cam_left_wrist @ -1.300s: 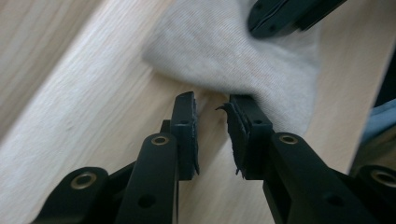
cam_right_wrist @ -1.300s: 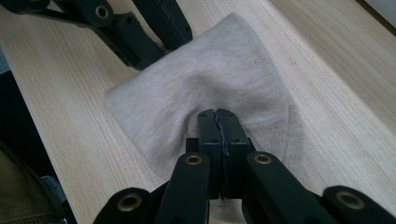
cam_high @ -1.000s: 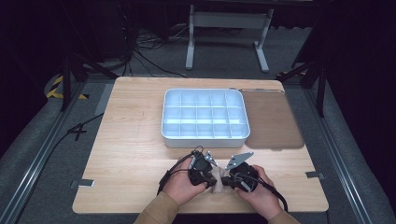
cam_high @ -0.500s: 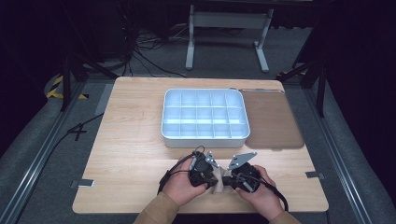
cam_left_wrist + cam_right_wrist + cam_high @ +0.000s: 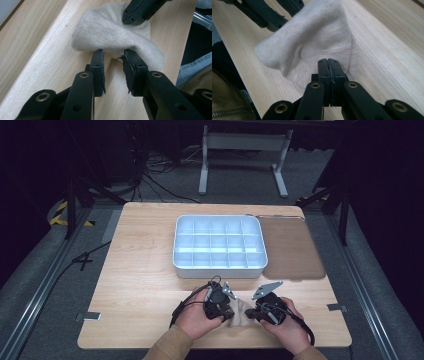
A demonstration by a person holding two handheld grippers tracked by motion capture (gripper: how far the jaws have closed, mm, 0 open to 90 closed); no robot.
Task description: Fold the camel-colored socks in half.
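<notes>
Light wooden table [image 5: 140,270], white compartment tray [image 5: 220,270], brown mat [image 5: 292,250], beige cloth [image 5: 241,312], possibly a sock

Two hands are reaching in from the near edge, side by side, each holding a black two-jaw gripper. The left gripper [image 5: 113,56] is keeping its jaws parted. The right gripper [image 5: 328,62] is pressing its jaws fully together, pointing toward the left one.

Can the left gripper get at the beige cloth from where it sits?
Probably yes: the left gripper has its jaws parted right at the cloth edge, with nothing between; the right gripper already pinches the far side.
</notes>
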